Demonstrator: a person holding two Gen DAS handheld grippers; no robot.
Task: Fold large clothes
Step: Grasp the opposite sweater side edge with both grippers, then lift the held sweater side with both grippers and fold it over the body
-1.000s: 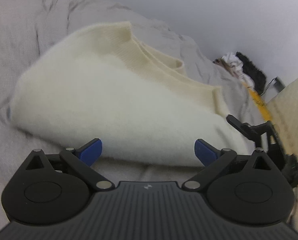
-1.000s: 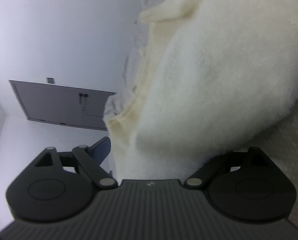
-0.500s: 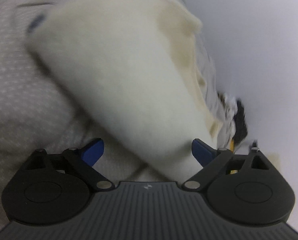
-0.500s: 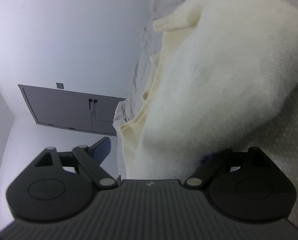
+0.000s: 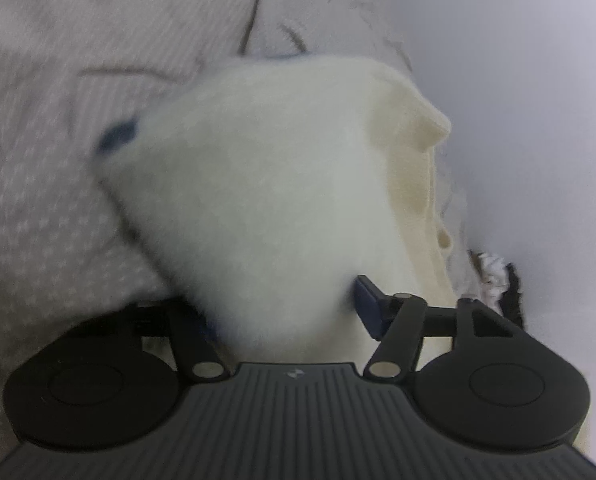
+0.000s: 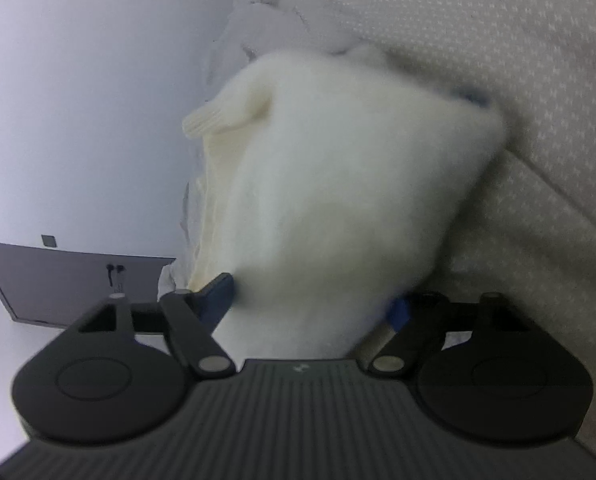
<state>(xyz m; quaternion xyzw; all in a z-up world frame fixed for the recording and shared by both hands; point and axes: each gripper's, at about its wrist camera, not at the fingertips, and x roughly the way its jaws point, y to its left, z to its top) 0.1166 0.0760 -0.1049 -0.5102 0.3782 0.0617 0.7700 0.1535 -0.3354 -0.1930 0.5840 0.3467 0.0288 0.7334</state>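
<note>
The cream fleece garment (image 5: 281,200) lies bunched on the grey dotted bed cover (image 5: 37,208), its ribbed edge (image 6: 221,116) toward the pale wall. Both tongs grip it — the left tongs (image 5: 285,312) close on one corner, the right tongs (image 6: 314,304) on another (blue pads pressed into the pile). Both views are blurred.

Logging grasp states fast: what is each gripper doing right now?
Left gripper: shut on the cream sweater.
Right gripper: shut on the same sweater.
</note>
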